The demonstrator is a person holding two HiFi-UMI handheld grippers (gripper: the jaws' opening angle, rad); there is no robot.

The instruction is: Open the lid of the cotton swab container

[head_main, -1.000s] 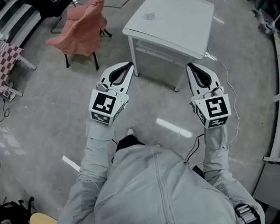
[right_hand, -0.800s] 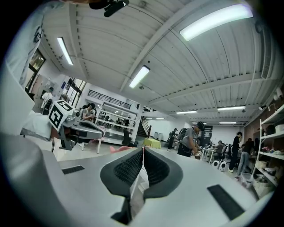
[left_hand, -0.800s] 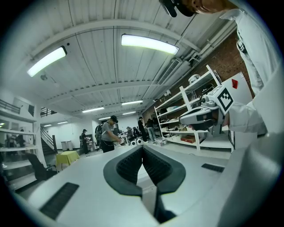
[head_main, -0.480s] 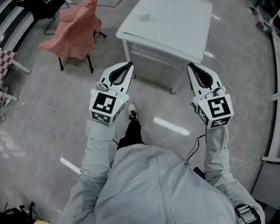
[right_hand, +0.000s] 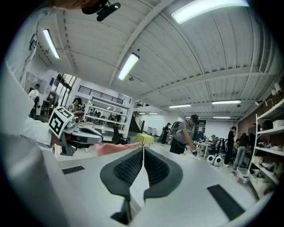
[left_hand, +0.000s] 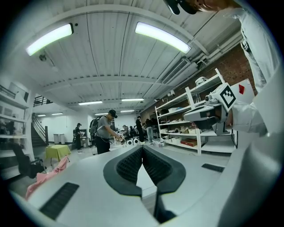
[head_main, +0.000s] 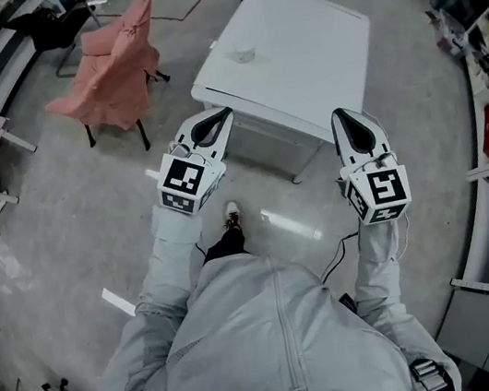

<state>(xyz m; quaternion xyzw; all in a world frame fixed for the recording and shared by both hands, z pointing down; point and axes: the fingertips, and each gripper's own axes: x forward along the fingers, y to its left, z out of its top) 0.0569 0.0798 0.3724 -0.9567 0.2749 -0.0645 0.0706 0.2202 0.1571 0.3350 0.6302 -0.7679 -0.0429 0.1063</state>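
While both arms in grey sleeves reach out over the grey floor (head_main: 63,231), the left gripper (head_main: 226,113) and the right gripper (head_main: 337,115) hang in the air just short of the white worktop (head_main: 312,47). Each gripper is clenched, its dark ribbed pads meeting along one line with nothing between them. On the worktop's far left part stands the cotton swab container (head_main: 245,53), small and clear, alone on the bare surface and well apart from both grippers; it is too small to tell how its lid sits. Left of the worktop, a chair (head_main: 110,68) draped in pink cloth stands on the floor.
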